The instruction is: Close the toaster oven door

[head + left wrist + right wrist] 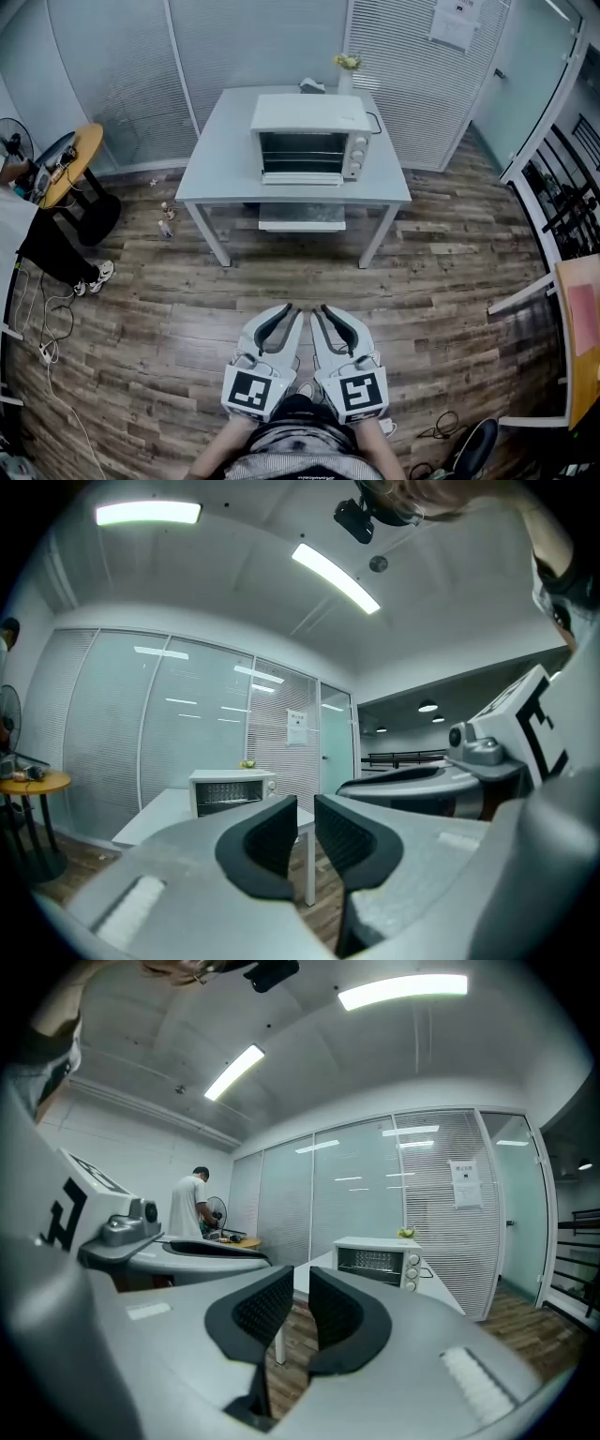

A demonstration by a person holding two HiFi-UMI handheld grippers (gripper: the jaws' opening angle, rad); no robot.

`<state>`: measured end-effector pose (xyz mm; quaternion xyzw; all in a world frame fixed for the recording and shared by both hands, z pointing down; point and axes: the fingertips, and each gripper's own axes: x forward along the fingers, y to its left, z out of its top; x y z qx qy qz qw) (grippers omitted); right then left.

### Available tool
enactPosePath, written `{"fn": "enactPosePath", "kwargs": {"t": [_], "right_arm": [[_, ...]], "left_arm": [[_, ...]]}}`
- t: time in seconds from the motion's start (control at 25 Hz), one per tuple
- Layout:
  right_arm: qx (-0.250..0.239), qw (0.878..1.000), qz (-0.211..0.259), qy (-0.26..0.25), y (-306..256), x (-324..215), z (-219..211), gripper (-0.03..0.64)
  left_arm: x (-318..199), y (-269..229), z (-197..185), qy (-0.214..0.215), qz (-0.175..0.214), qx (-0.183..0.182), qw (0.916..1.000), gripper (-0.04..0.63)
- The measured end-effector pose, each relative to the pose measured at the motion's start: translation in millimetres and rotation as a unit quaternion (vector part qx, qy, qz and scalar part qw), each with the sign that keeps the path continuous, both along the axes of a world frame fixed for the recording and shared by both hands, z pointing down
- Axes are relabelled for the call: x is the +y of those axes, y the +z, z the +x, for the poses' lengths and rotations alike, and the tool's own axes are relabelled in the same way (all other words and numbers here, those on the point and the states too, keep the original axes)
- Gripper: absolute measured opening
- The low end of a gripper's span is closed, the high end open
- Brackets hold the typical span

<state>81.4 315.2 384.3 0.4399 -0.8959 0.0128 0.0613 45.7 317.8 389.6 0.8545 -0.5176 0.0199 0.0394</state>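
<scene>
toaster oven | well ahead of left gripper, right gripper (both empty)

On my feed the left gripper and the right gripper are twin shells of pale grey moulded plastic. Each narrows into two curved fingers lined with black, cross-hatched rubber pads. The left marker cube and the right marker cube are white with bold black square patterns, a silver metal fitting sits on the housing just beside the cube, and the person wears a grey top with darker stripes.
</scene>
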Motion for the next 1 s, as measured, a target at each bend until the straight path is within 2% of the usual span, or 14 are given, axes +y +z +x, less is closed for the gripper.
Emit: {"fn": "enactPosePath", "kwargs": {"t": [0.12,0.24,0.44,0.6,1.0], "right_arm": [[-0.001,1.000,-0.007,-0.001,2.7,-5.1,3.6,0.054],[0.001,1.000,-0.012,0.002,5.7,-13.1,4.6,0.054],[0.003,1.000,-0.018,0.012,8.9,-31.4,3.8,0.054],[0.005,1.000,-0.018,0.022,11.8,-55.7,-3.9,0.054],[0.014,0.998,-0.031,0.055,22.0,-148.7,-27.7,0.054]], "left_arm": [[-6.2,1.9,-0.4,-0.003,-0.001,-0.007,1.0000,0.048],[-15.5,5.3,-3.4,0.006,0.013,-0.037,0.9992,0.048],[-35.2,6.2,-2.0,0.004,-0.010,-0.003,0.9999,0.048],[-60.7,13.8,-8.6,0.030,0.003,-0.028,0.9992,0.048],[-156.0,17.6,-31.8,0.056,-0.012,-0.012,0.9983,0.048]]}}
